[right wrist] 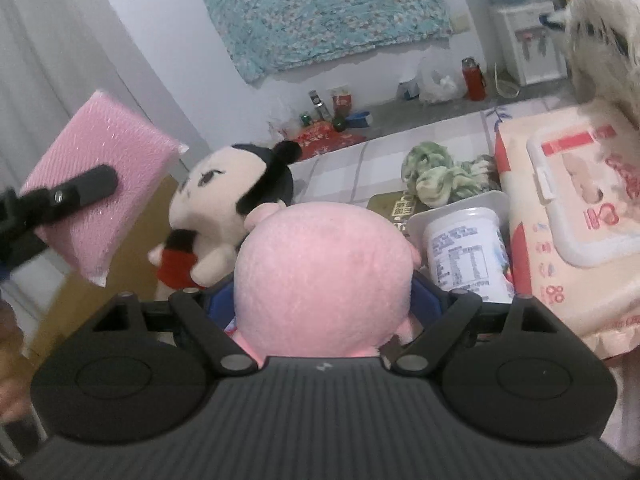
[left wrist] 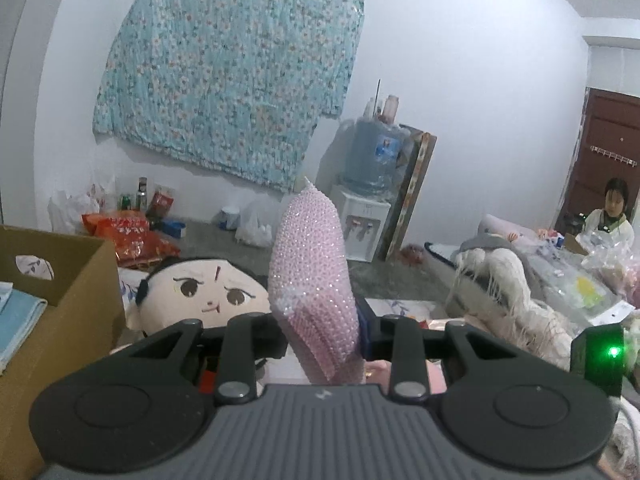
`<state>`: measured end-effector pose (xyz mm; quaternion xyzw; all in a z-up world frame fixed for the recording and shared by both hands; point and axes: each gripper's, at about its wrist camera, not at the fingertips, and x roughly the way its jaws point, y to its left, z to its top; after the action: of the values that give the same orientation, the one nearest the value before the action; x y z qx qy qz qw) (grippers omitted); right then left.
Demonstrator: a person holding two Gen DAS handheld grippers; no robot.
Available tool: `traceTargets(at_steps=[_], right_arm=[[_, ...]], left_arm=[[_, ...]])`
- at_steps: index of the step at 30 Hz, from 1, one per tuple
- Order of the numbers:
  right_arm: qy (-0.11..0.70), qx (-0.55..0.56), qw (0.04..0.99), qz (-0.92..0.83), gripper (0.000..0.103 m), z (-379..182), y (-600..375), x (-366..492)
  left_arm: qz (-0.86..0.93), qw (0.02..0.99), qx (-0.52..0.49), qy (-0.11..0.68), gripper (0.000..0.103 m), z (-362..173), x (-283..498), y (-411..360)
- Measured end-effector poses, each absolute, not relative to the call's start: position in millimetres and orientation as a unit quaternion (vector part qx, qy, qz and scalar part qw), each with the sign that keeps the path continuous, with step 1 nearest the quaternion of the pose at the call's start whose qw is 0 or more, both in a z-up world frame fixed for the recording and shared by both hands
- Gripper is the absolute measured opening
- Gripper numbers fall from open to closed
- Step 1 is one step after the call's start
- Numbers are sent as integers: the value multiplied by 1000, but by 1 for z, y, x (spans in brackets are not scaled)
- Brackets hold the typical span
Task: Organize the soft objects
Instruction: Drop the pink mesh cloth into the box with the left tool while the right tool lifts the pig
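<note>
My left gripper [left wrist: 320, 340] has its jaws closed on a pink sponge [left wrist: 310, 276]; the sponge stands up between them, above a doll with a drawn face [left wrist: 200, 292] and beside a cardboard box [left wrist: 60, 304]. My right gripper [right wrist: 324, 300] has its jaws wide around a pink plush toy [right wrist: 320, 276]. I cannot tell if the pads press on it. Near the toy stand a white tub [right wrist: 468, 248] and a pack of wipes [right wrist: 572, 216].
</note>
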<state>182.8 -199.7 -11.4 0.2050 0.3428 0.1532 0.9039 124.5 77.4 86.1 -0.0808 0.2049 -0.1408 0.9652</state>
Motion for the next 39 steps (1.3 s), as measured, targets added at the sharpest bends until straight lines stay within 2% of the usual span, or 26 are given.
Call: traceTargets(at_steps=[5,10,14,17,21,24,28,31,33,35,36,39], right_arm=[[339,222,899,164,84,-5,-209,175],[313,256,894,195,84,12,-215,163],[304,320,864,242,85,24,-215,163],[314,372,826,283,85,29,-200,174],[330,413,780,335,85,39,-152,203],[333,438,745,377,85,45,-105,228],[334,460,715,407,85,48,-58,251],[334,455,715,412,85,45,-41,261],[341,450,718,408,85,40,-35,266],[350,448,715,406,85,32,-34,272],[354,450,713,404,86,27,-34,275],[358,458,707,403,86,11,-39,282]], left_arm=[[-123,971,-85,187,33,104,114,82],[-84,980,-61,172,33,150,89,113],[-27,982,2,187,33,191,75,152],[39,974,71,212,33,200,86,182],[62,940,194,272,33,167,134,203],[73,894,340,281,33,114,172,198],[67,829,466,300,34,36,225,207],[36,798,480,362,39,-9,259,224],[-7,793,454,408,49,-23,266,231],[-23,794,442,416,78,-26,261,233],[-24,799,438,411,81,-24,257,234],[-35,827,392,403,82,-3,242,240]])
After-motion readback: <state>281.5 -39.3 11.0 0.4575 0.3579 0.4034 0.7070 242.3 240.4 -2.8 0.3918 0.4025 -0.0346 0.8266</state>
